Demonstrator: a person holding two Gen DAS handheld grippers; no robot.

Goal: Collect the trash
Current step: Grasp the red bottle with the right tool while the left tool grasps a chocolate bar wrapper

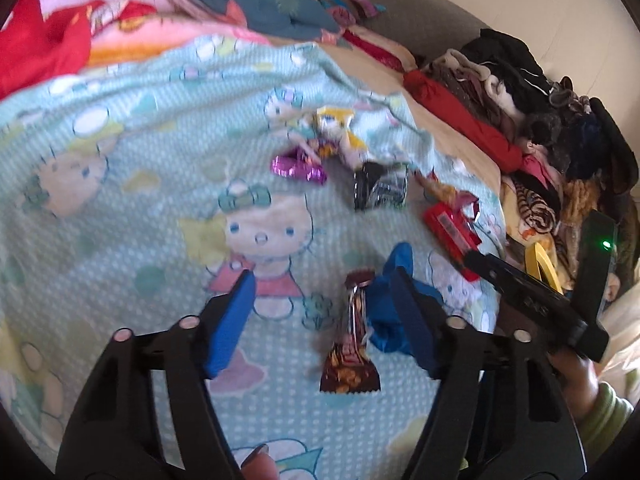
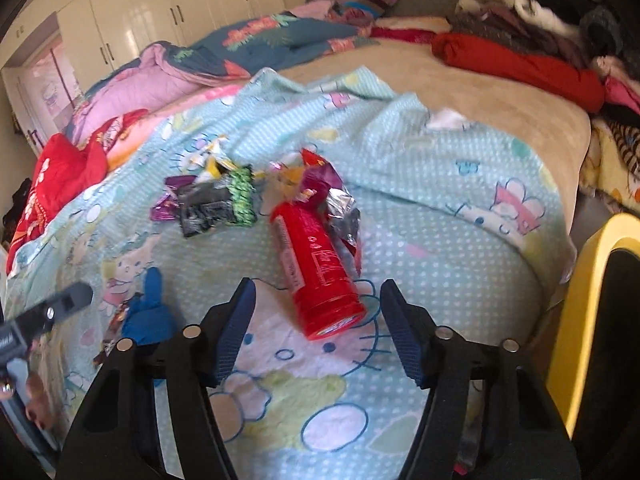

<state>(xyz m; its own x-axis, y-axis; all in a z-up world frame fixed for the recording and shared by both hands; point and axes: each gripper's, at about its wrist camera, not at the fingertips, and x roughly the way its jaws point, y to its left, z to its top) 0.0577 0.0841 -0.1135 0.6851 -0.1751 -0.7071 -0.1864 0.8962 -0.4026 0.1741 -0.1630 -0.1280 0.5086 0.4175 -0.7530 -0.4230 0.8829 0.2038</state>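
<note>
Bed (image 2: pixel 500 92) w/ cartoon blanket (image 2: pixel 420 240); wrappers (image 1: pixel 378 190), red packet (image 2: pixel 320 268) on it.

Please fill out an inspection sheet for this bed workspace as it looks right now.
Surface: cartoon-cat blanket spread over the bed.
Job's things: red wrapper, brown candy wrapper, blue wrapper, black wrapper, purple wrapper, yellow wrapper.
Clutter: quilts; clothes pile.
Grippers: left gripper open around the brown candy wrapper, pads not pressing; right gripper open, red wrapper's end between its fingers.
Cables: nothing seen.
Surroundings: white wardrobe; yellow-rimmed bin.
</note>
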